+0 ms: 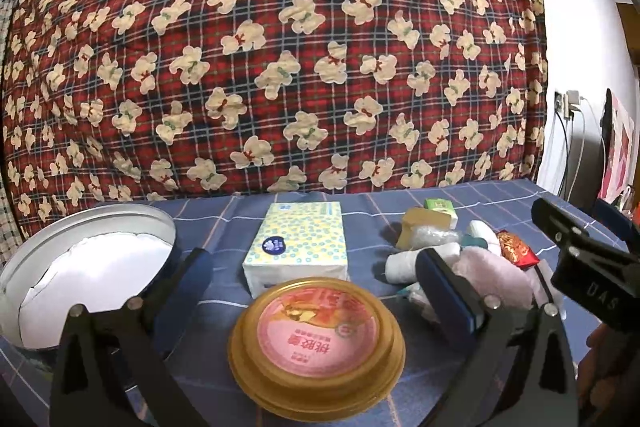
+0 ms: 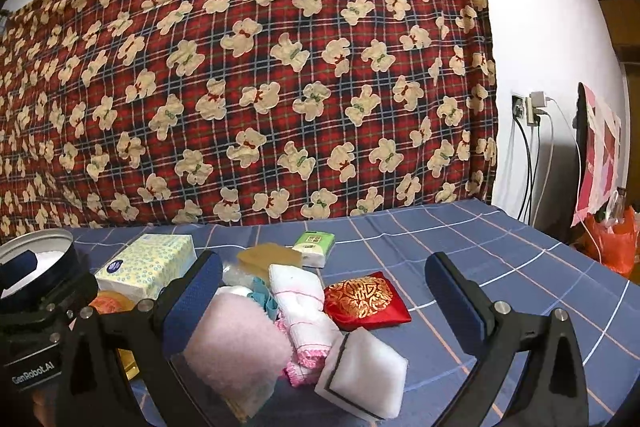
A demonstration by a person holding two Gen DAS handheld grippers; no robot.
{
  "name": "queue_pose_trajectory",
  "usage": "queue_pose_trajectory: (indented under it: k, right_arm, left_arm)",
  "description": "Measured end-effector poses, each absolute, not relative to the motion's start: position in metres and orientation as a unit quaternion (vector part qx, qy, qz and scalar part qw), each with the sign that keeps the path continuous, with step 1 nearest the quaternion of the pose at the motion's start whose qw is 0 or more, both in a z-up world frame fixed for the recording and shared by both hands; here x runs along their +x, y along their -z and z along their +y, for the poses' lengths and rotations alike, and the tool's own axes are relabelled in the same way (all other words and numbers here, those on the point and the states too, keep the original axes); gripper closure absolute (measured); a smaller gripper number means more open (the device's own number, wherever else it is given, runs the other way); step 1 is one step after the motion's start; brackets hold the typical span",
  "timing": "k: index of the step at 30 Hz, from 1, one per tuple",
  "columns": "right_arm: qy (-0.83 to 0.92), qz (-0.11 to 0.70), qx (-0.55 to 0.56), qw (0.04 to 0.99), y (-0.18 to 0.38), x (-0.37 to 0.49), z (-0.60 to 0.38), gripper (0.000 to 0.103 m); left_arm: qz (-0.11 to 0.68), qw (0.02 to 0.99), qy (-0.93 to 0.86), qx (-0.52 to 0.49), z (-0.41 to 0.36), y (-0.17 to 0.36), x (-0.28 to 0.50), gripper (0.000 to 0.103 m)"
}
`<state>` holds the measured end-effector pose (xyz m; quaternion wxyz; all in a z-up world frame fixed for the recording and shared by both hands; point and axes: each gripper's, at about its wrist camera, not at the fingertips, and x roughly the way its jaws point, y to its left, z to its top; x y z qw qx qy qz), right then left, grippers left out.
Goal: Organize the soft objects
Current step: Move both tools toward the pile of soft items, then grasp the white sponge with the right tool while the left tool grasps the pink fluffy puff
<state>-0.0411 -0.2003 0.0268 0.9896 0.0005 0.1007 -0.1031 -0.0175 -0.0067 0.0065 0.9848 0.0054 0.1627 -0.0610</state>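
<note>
A heap of soft things lies on the blue checked cloth [image 2: 460, 247]: a pink fluffy towel [image 2: 236, 351], a white cloth with pink trim [image 2: 300, 307], a red and gold pouch [image 2: 366, 301], a white foam pad [image 2: 360, 371] and a green tissue pack [image 2: 314, 243]. My right gripper [image 2: 324, 261] is open over this heap, its left finger beside the pink towel. My left gripper [image 1: 312, 259] is open with nothing held, and its fingers flank a gold-rimmed pink bowl [image 1: 316, 339] and a dotted tissue pack [image 1: 298, 243]. The pink towel [image 1: 496, 279] sits just right of its right finger.
A round metal tin [image 1: 88, 267] with a white lining stands at the left. A red plaid bear-print blanket [image 1: 280, 47] hangs behind the table. The right tool's black housing [image 1: 588, 267] is at the right edge. Cables and a wall socket [image 2: 532, 107] are beyond the table's right side.
</note>
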Motion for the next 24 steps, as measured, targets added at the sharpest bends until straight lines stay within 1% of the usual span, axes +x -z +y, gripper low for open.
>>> queue_pose_trajectory:
  k: [11, 17, 21, 24]
  right_arm:
    - [0.102, 0.114, -0.005, 0.988, -0.025, -0.036, -0.200, 0.000]
    - [0.096, 0.113, -0.003, 0.989, -0.025, -0.042, -0.205, 0.000]
    - [0.092, 0.146, -0.013, 0.985, -0.022, -0.051, -0.224, 0.000]
    - [0.083, 0.176, 0.002, 0.981, -0.020, -0.059, -0.247, 0.001]
  left_arm:
    - [0.170, 0.983, 0.069, 0.011, -0.010, -0.006, -0.018, 0.000]
    - [0.166, 0.980, 0.108, 0.008, -0.018, -0.006, -0.031, 0.000]
    - [0.168, 0.977, 0.130, 0.025, -0.031, -0.006, -0.036, 0.000]
    - [0.180, 0.973, 0.145, 0.026, -0.037, -0.005, -0.035, 0.000]
